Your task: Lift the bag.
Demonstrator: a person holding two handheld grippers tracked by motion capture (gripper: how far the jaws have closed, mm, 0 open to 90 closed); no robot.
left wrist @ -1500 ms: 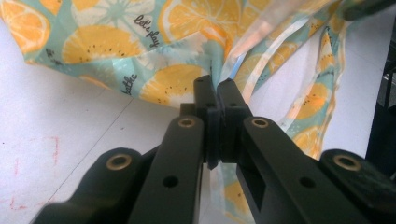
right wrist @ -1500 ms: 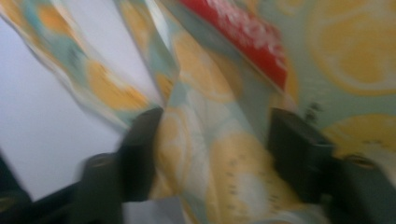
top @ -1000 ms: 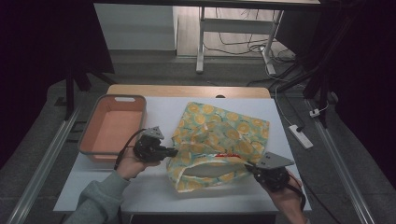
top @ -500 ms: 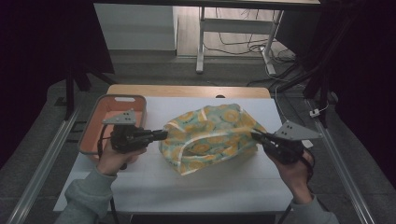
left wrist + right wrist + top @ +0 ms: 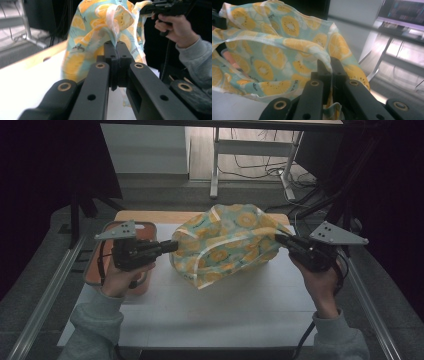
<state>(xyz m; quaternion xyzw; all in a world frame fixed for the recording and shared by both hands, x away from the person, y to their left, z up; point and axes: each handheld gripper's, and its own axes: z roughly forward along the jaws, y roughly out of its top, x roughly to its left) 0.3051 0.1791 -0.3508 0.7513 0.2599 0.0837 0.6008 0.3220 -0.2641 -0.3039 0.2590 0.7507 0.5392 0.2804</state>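
Cloth [image 5: 225, 245] now hangs lifted off table [image 5: 240, 305].

Lighting: dim room, dark surroundings; white table [image 5: 240, 300] brightly lit, glaring near left; gripper views soft, backgrounds blurred.

- Cloth [image 5: 227, 242]: pale teal, printed with yellow-orange citrus slices, cream trim along its edges.
- Tray [image 5: 95, 270]: terracotta orange.
- Table [image 5: 225, 305]: white top.
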